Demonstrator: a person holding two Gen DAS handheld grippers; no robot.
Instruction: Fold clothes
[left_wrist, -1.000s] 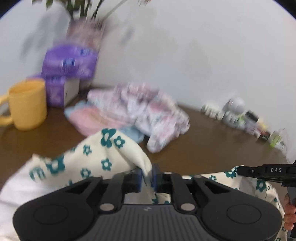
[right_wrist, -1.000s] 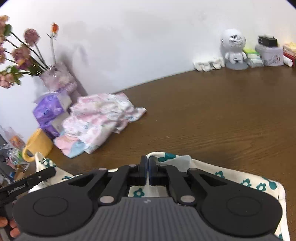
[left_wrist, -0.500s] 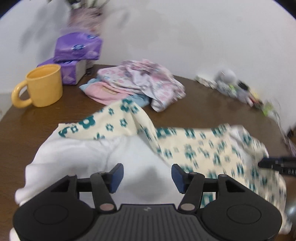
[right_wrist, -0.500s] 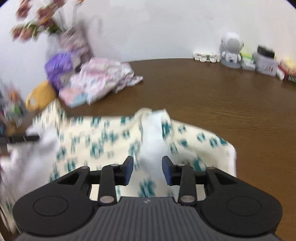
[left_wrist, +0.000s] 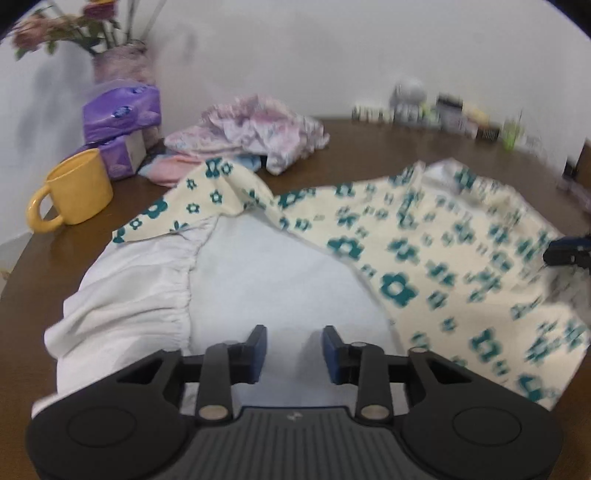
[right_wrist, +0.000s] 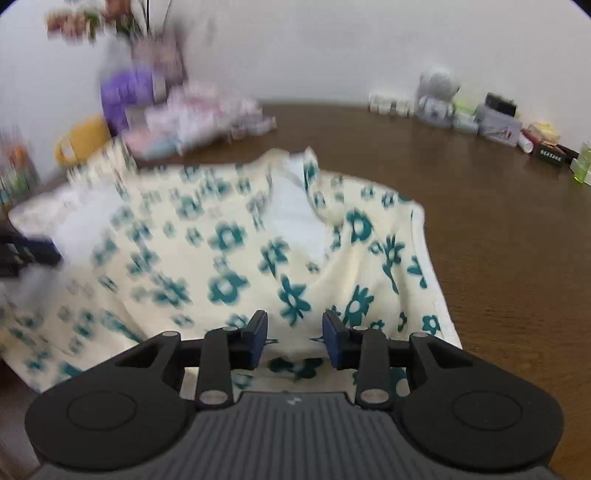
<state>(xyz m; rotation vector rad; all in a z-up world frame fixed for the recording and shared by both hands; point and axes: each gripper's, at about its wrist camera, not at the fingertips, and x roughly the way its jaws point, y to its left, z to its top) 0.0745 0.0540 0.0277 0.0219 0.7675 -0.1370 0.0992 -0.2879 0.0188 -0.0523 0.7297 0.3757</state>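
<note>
The flowered garment (left_wrist: 424, 236) lies loosely spread on the bench (right_wrist: 498, 221), unfolded, pile of clothes (left_wrist: 255, 129) at eleven o'clock waiting; left claw (left_wrist: 294, 349) empty, narrowing, right claw (right_wrist: 294, 341) empty, part-open.

Both wrist views look obliquely down, close over the floral garment (left_wrist: 424, 240) (right_wrist: 207, 258) they share.

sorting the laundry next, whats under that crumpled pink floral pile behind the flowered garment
Under the pink floral pile, flatter pink and light blue cloth pokes out at its near left edge, lying on the brown table. How many pieces that is, and whatever lies deeper beneath, is covered.
</note>
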